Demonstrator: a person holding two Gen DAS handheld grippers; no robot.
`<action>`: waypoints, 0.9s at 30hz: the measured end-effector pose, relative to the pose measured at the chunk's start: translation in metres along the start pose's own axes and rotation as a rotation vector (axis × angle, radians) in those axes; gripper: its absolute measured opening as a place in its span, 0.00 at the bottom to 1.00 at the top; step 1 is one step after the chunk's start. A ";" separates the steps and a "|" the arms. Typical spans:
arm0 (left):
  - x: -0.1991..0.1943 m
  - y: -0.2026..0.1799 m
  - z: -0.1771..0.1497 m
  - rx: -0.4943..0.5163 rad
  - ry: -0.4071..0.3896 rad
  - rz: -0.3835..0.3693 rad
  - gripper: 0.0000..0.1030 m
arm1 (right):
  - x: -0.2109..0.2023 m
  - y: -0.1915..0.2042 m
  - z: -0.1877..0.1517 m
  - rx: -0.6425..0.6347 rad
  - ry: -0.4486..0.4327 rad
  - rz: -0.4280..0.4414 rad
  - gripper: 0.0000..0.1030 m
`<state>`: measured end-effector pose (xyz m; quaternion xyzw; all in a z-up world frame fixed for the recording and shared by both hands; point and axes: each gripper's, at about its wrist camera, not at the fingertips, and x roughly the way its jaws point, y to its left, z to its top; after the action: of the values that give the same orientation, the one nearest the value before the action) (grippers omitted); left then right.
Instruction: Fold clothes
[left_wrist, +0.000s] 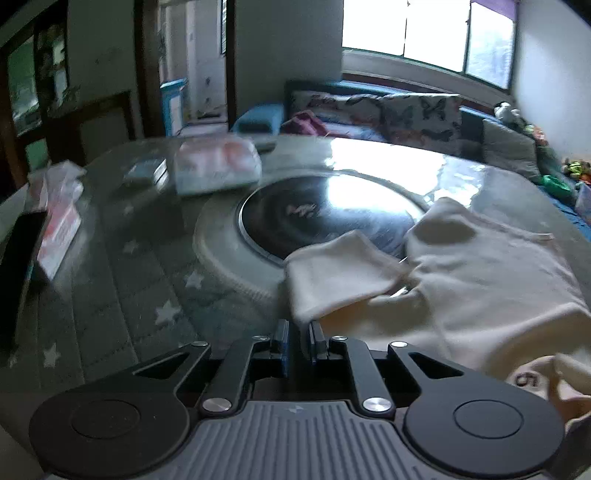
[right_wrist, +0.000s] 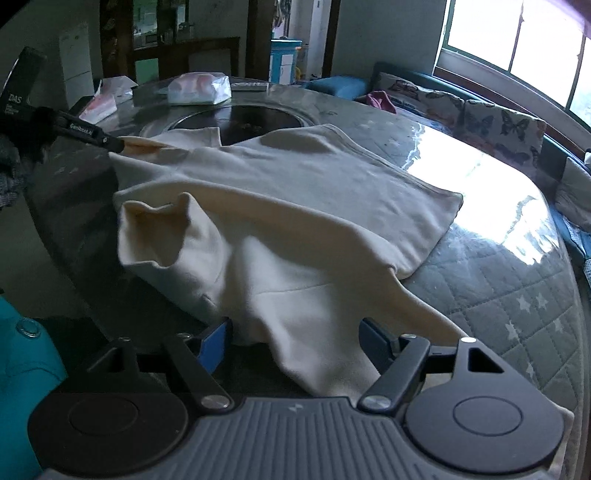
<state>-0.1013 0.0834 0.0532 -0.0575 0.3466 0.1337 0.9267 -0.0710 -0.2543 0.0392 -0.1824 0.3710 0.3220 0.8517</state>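
Observation:
A cream sweatshirt (right_wrist: 280, 192) lies spread on the round table, partly folded, with a sleeve bunched at its near left. In the left wrist view the same garment (left_wrist: 480, 280) lies to the right, and my left gripper (left_wrist: 298, 332) is shut on its sleeve cuff (left_wrist: 332, 269). That gripper also shows in the right wrist view (right_wrist: 110, 144), at the garment's far left edge. My right gripper (right_wrist: 295, 343) is open, its jaws standing either side of the garment's near hem, which drapes between them.
The table (right_wrist: 498, 295) has a quilted star-pattern cover under glass and a dark round inset (left_wrist: 325, 218). A plastic-wrapped packet (right_wrist: 199, 86), papers (left_wrist: 59, 221) and a remote sit at the far side. A butterfly-print sofa (right_wrist: 498, 122) stands beyond, under a window.

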 end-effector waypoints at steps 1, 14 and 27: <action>-0.005 -0.002 0.002 0.009 -0.018 -0.005 0.13 | -0.003 0.001 0.001 0.000 -0.003 0.005 0.74; -0.038 -0.084 -0.008 0.306 -0.049 -0.464 0.32 | -0.008 0.017 0.031 -0.012 -0.077 0.152 0.54; -0.018 -0.116 -0.034 0.475 -0.016 -0.509 0.05 | 0.004 0.037 0.045 -0.072 -0.072 0.196 0.43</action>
<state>-0.1021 -0.0385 0.0409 0.0762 0.3354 -0.1854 0.9205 -0.0712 -0.2015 0.0632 -0.1641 0.3443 0.4235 0.8217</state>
